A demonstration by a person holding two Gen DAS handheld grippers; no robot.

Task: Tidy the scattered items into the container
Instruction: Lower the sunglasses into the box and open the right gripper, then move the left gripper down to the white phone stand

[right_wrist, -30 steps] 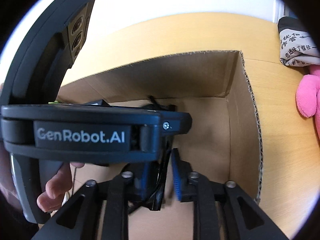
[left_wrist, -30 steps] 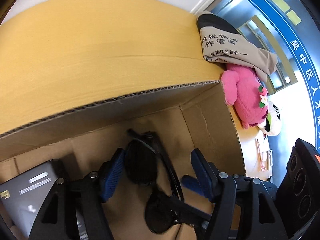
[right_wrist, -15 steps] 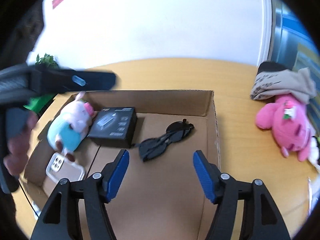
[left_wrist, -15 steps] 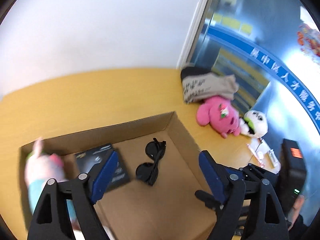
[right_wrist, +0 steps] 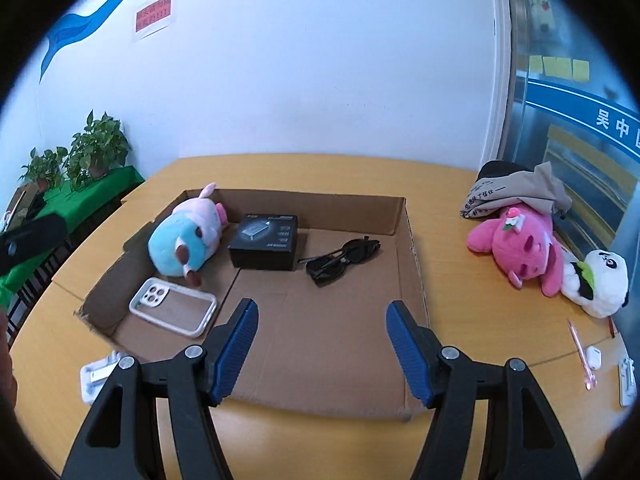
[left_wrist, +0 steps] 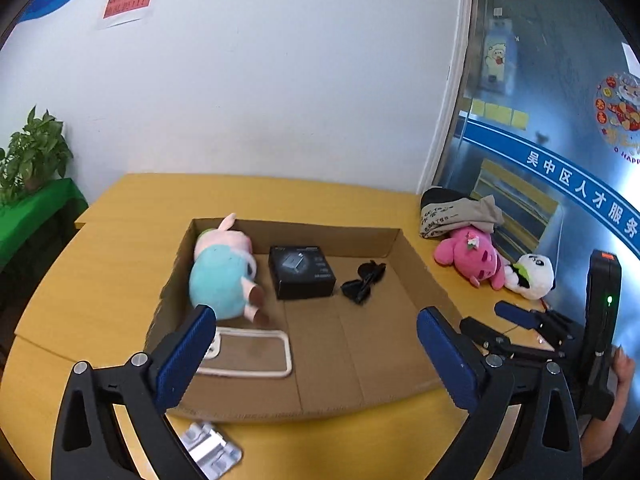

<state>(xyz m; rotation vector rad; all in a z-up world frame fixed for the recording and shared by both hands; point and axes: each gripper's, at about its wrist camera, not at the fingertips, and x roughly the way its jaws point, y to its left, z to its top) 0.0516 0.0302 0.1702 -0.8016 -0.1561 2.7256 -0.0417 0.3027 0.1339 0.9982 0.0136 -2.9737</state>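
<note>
A shallow cardboard box (left_wrist: 316,236) (right_wrist: 312,210) lies on the yellow table. It holds a blue-and-pink plush pig (left_wrist: 220,276) (right_wrist: 184,240), a black carton (left_wrist: 300,270) (right_wrist: 266,240), black sunglasses (left_wrist: 362,280) (right_wrist: 344,258) and a white phone case (left_wrist: 248,354) (right_wrist: 172,306). My left gripper (left_wrist: 315,314) hangs above the box's near edge, its jaws opening with nothing between them. My right gripper (right_wrist: 321,306) is open and empty over the near part of the box. On the table to the right lie a pink plush (left_wrist: 468,256) (right_wrist: 516,240) and a panda plush (left_wrist: 530,276) (right_wrist: 600,280).
A printed beige cloth bundle (right_wrist: 516,190) lies behind the pink plush. A pink pen (right_wrist: 580,352) and small white items (right_wrist: 626,380) sit at the right edge. A white plastic piece (left_wrist: 210,448) (right_wrist: 96,376) lies in front of the box. Potted plants (right_wrist: 96,152) stand at the left.
Both grippers have pulled back and up out of the box and opened wider. The sunglasses, earlier between the jaws, now lie loose on the box floor.
</note>
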